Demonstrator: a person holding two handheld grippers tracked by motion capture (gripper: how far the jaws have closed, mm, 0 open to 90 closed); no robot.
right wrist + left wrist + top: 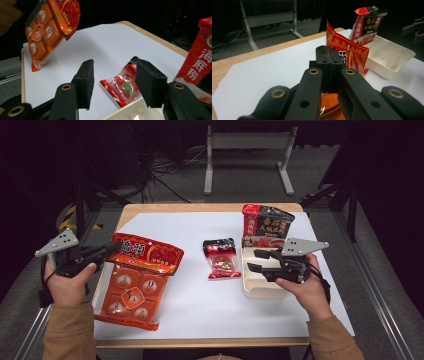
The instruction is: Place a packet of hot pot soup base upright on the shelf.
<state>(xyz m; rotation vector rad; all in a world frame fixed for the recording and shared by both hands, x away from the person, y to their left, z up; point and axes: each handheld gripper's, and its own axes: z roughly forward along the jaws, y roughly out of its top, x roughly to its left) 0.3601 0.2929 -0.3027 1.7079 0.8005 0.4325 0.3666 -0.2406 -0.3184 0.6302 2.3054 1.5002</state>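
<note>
A large orange-and-red snack bag (134, 282) lies at the table's left, its top end raised and its lower end on the white sheet. My left gripper (112, 251) is shut on the bag's upper edge; in the left gripper view the jaws (329, 53) pinch the red bag (349, 53). In the right gripper view the same bag (47, 25) hangs tilted at the upper left. My right gripper (252, 261) hovers open over a white tray (260, 290), with nothing between its fingers. Beyond its jaws (115, 80) lies a small red packet (122, 87).
A red-and-black bag (266, 222) stands at the tray's far end, also seen as the tall bag (368, 22) behind the tray (392, 56). The small packet (221, 260) lies mid-table. A white sheet (200, 305) covers the wooden table; metal stands lie beyond.
</note>
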